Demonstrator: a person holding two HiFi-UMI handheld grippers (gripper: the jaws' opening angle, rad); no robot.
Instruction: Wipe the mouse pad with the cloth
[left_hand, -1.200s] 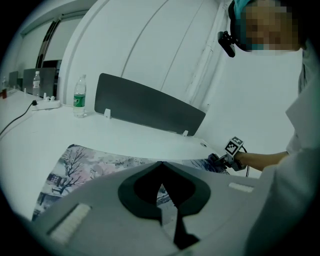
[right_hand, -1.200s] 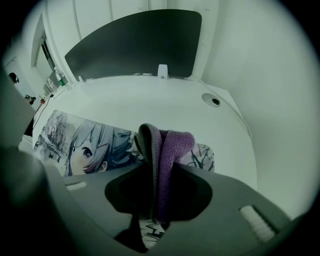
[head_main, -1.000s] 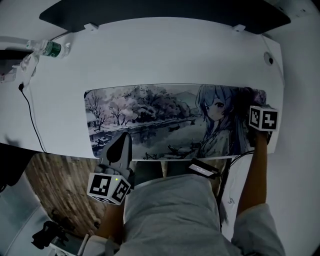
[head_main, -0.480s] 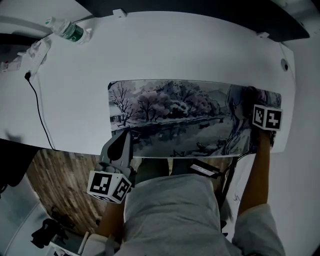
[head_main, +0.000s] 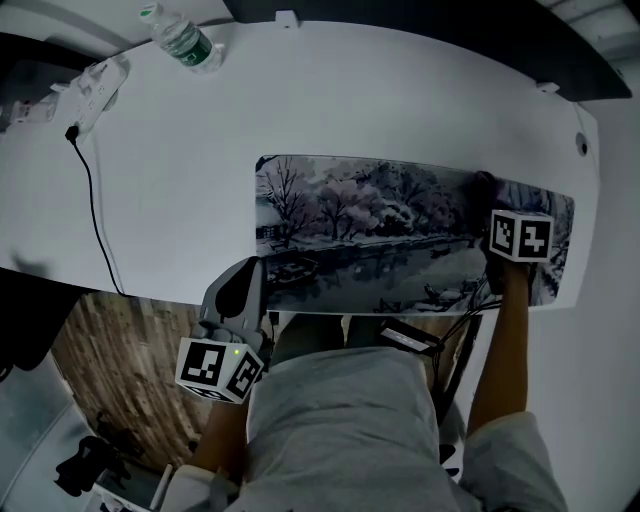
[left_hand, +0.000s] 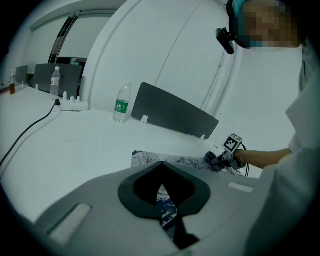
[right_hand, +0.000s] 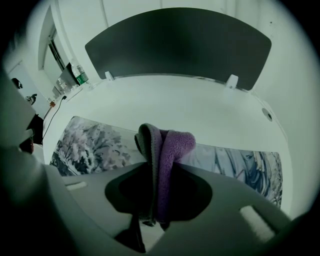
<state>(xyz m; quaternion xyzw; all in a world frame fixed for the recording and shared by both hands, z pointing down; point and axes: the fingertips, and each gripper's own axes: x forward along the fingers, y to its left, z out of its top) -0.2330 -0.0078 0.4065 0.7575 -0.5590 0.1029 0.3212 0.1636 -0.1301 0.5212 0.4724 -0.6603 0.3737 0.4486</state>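
Cloth (right_hand: 167, 147) in right hand-held gripper (right_hand: 156, 172) on mouse pad (right_hand: 95, 145)

- No word or number can be read in any view.
- The bottle (left_hand: 120, 104) has a green label, but its print is too small to read.
- The mouse pad (head_main: 400, 240) shows only a drawing.

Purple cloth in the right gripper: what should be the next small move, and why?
Probably slide the right gripper leftward, dragging the purple fleece cloth along the long printed mouse pad. Its jaws are shut on the cloth near the pad's right end, and most of the pad lies to its left.
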